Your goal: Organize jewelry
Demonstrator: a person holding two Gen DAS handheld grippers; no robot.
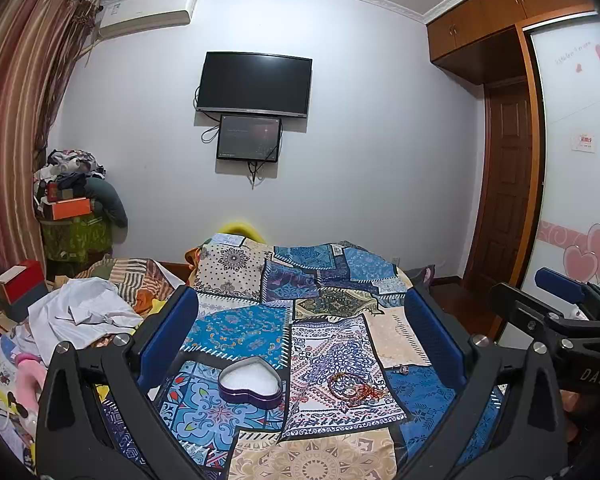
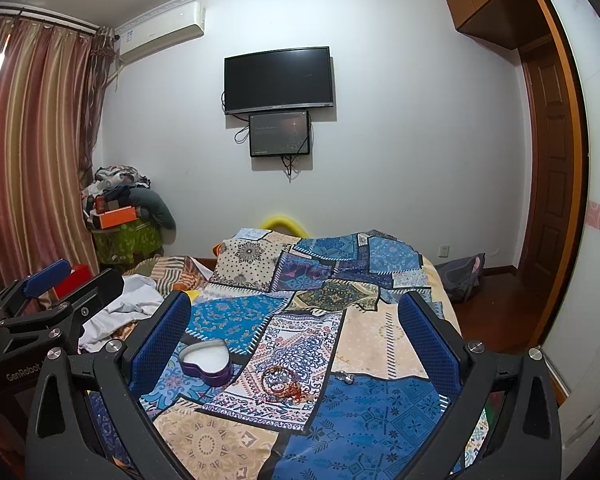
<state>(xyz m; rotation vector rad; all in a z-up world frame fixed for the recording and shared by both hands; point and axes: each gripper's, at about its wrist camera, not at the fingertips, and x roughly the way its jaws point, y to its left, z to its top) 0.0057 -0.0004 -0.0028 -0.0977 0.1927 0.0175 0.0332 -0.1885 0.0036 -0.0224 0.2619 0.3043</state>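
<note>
**Ana:** Left wrist view first: where is the left gripper (image 1: pixel 300 340)?

**Ben:** Held above the bed, jaws spread wide and released, with nothing between its blue pads (image 1: pixel 168 336). Beneath lies the blue and cream patchwork bedspread (image 1: pixel 332 280).

**Ana:** And the jewelry?

**Ben:** A tangle of reddish-brown beaded bracelets (image 1: pixel 350 388) rests on a cream patterned patch. Just beside it, to its left, sits the open purple heart-shaped tin with a white lining (image 1: pixel 250 385), apart from the beads. A small silvery trinket (image 1: pixel 400 369) lies to the right of the bracelets; too small to tell what it is.

**Ana:** The right gripper?

**Ben:** In the right wrist view the right gripper (image 2: pixel 294 338) is also spread open and grasping nothing, above the same spot on the bed. The bracelets (image 2: pixel 284 384) sit between its fingers in view, the tin (image 2: pixel 206 362) close to the left pad, the trinket (image 2: pixel 346 378) to the right.

**Ana:** Anything else?

**Ben:** A black wall-mounted television (image 1: pixel 254 84) hangs on the far wall, and crumpled white cloth (image 1: pixel 84 312) lies left of the bedspread.
</note>
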